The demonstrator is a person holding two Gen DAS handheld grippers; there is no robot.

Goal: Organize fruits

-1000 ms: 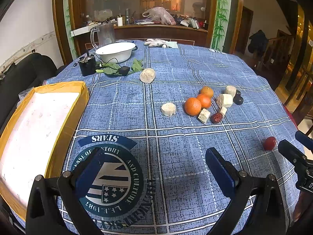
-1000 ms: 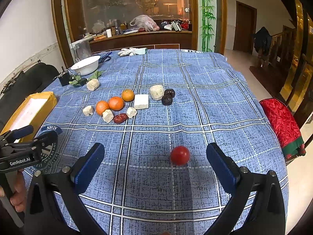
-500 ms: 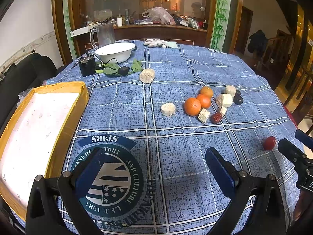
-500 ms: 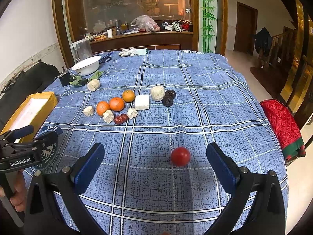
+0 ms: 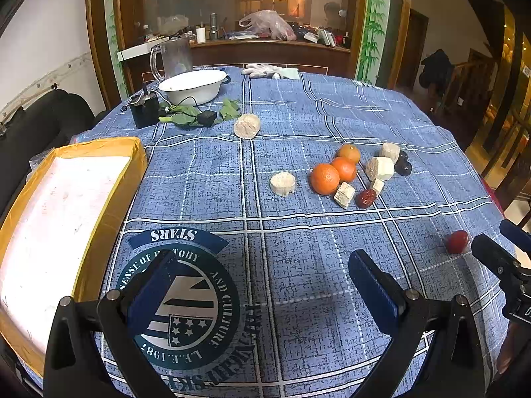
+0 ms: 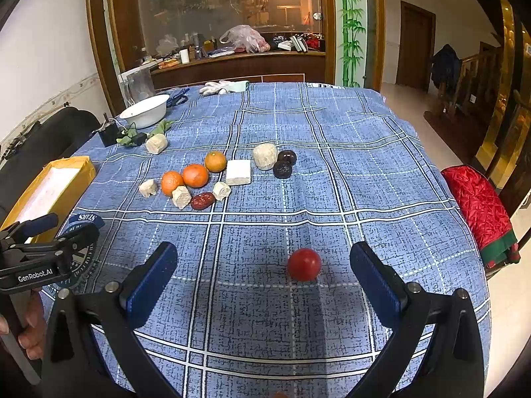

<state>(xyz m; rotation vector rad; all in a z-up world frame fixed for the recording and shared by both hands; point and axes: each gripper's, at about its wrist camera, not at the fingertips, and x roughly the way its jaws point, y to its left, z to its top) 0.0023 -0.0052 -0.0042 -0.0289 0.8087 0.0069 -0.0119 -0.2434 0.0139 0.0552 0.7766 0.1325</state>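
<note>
A small red tomato (image 6: 304, 264) lies on the blue checked tablecloth just ahead of my right gripper (image 6: 264, 273), which is open and empty. In the left wrist view the tomato (image 5: 457, 241) sits far right. Farther back lie three oranges (image 6: 195, 175), a red date (image 6: 202, 201), two dark fruits (image 6: 283, 169) and several pale chunks (image 6: 238, 172). My left gripper (image 5: 262, 280) is open over the round emblem, holding nothing. The oranges (image 5: 324, 178) lie ahead and right of it. A yellow box (image 5: 109, 182) with a white inside stands at the left.
A white bowl (image 5: 192, 85), a black device (image 5: 144, 111) with cable, green leaves, a clear jug and gloves (image 5: 262, 70) occupy the far side. A red cushion (image 6: 478, 205) lies past the table's right edge. A dark sofa (image 5: 39, 122) stands left.
The right gripper has eased slightly forward, so the tomato sits a little lower in its view. The left gripper has stayed still.
</note>
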